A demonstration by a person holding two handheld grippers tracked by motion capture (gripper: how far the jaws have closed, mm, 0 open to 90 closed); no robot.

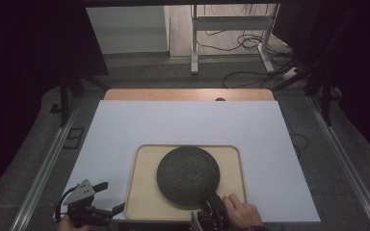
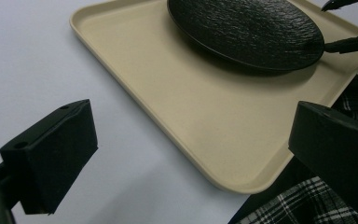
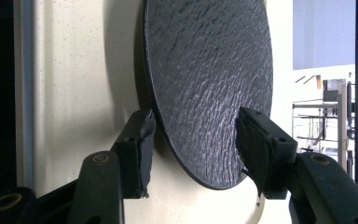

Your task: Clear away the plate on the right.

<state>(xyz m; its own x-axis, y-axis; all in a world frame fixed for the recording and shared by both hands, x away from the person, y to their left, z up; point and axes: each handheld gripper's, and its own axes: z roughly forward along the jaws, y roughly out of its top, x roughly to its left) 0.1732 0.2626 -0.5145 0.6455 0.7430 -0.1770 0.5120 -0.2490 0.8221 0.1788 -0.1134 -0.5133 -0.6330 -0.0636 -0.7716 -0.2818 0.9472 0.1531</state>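
Right gripper [image 3: 193, 149]: jaws straddle the black plate's [image 1: 188, 175] near rim, apparently not pressing.
Left gripper [image 1: 101, 197]: spread, empty, beside the beige tray [image 1: 144, 192].

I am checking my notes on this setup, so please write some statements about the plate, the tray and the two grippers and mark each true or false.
1. The dark plate lies on the beige tray. True.
2. The tray sits on bare wood. False: it sits on a white sheet.
3. The right gripper has a jaw on either side of the plate's rim. True.
4. The left gripper is shut on the tray. False: it is open, beside the tray.
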